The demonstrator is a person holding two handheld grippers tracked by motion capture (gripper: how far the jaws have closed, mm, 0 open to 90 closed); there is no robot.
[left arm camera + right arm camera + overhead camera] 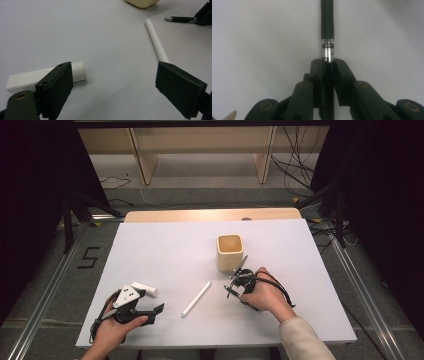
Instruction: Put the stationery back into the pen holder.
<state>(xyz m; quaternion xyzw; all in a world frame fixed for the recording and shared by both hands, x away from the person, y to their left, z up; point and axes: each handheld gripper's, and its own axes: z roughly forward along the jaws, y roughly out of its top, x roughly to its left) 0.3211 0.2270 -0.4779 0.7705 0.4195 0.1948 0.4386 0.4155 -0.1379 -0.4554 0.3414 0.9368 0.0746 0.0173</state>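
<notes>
From the high view, the right tool (pixel 239 279) sat near the middle of the white matte surface (pixel 165 245), towards its right edge, its jaws closed on a slim black pen with a silver metal band (pixel 241 266) whose tip angled up beside the square cream-coloured cup with rounded corners (pixel 230 252). A smooth white cylindrical stick (pixel 196 298) lay flat nearer the front edge, and a white plastic tube with a ribbed cap (pixel 145 289) lay towards the front left corner, just beside the left tool (pixel 145 307). In the left gripper view, that tool's jaws stood wide apart and held nothing; the tube (pixel 50 76) rested partly behind one black pad (pixel 56 90), the stick (pixel 155 41) ran away from the other. In the right gripper view, the two jaws pinched the pen (pixel 327 32) at its glossy lower barrel, just below the polished band, with the matte rubbery grip section beyond. The step seemed to be carrying the pen to the cup; doing it well would have meant keeping the hold firm on that slick barrel, raising the tip clear of the rim, and lowering it upright so the light cup was not tipped.
</notes>
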